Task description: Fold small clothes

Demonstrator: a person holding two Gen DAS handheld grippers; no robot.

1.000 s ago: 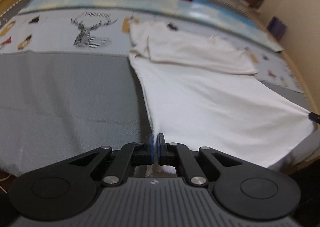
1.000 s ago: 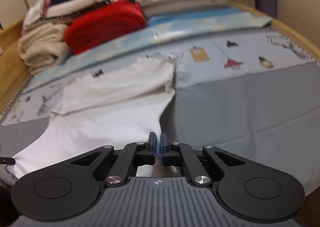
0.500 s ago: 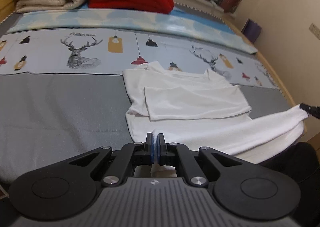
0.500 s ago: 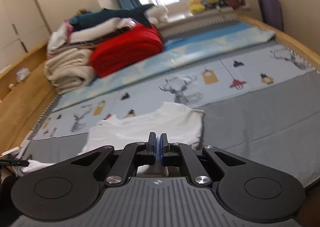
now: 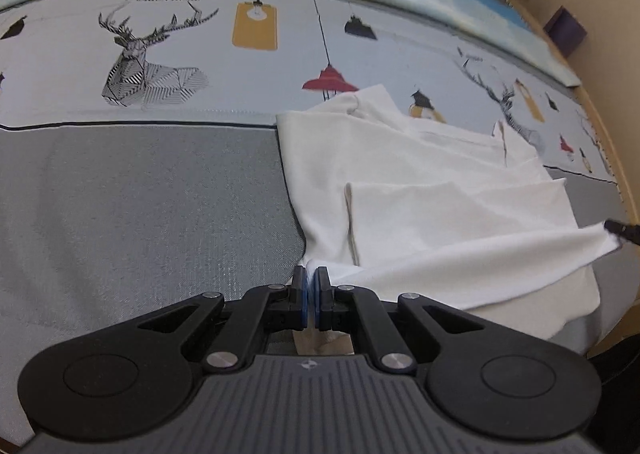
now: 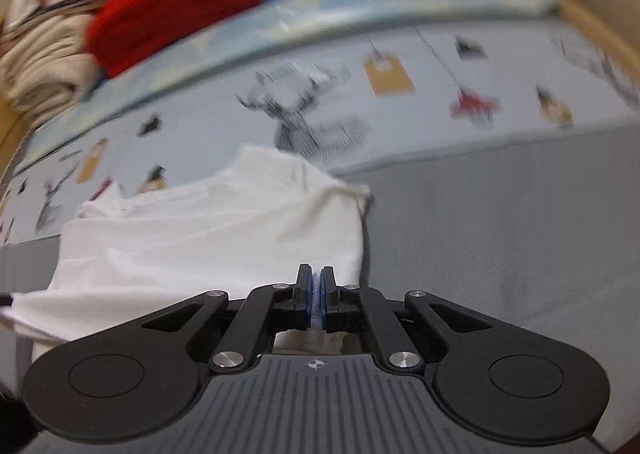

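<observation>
Low, both hand-held grippers level, left hand-held gripper point(image 5: 311, 281), right hand-held gripper point(image 6: 316, 282), pinching white shirt point(image 5: 420, 189) hem

Shirt point(image 5: 420, 189) lies on the bedspread point(image 5: 140, 205); folded blankets point(image 6: 120, 13) stacked behind it.

Low wrist cams, shared shirt point(image 5: 420, 181)

White shirt point(image 5: 420, 189), sleeves folded in, hem lifted over its body.
</observation>
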